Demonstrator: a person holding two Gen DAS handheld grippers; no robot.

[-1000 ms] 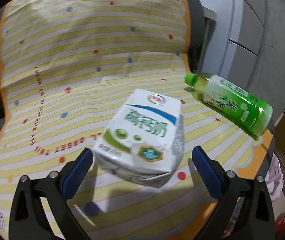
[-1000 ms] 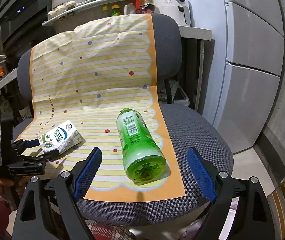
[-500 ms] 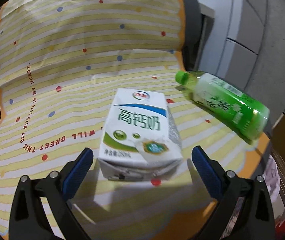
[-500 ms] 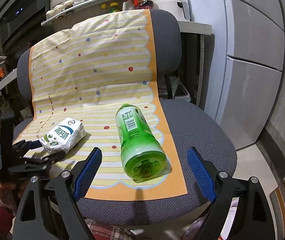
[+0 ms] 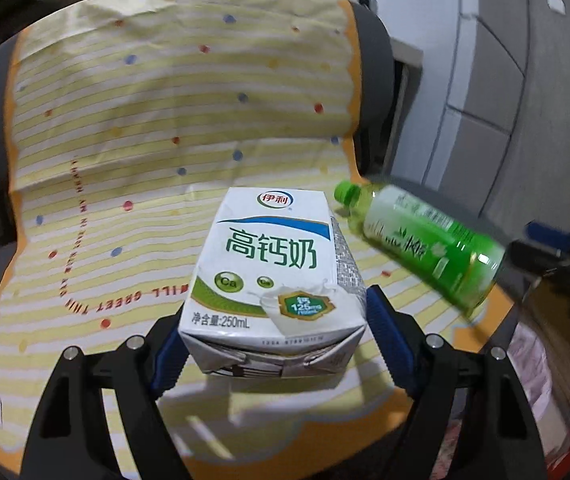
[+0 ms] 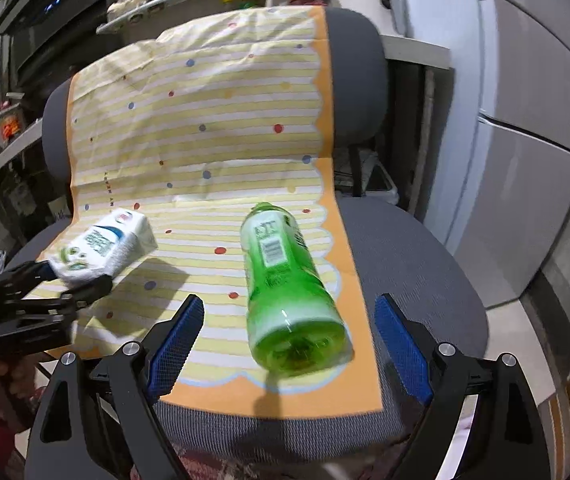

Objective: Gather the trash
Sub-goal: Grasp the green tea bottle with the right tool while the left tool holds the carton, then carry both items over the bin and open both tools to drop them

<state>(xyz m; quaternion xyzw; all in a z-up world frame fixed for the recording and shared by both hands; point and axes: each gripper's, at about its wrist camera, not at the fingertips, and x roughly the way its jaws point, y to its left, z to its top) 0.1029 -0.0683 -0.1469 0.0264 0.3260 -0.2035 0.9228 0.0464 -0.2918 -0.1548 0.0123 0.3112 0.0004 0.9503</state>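
Left wrist view is showing the left gripper (image 5: 273, 340) closing its blue pads against the near end of the milk carton (image 5: 273, 276), which is lying on the striped cloth (image 5: 125, 140) covering the chair. The carton is looking light and crushable, so its flat side panels are likely the safest hold. Beyond, the right gripper (image 6: 285, 348) is hanging wide open, empty, at the base of the green bottle (image 6: 285, 280), probably smooth and inclined to roll.
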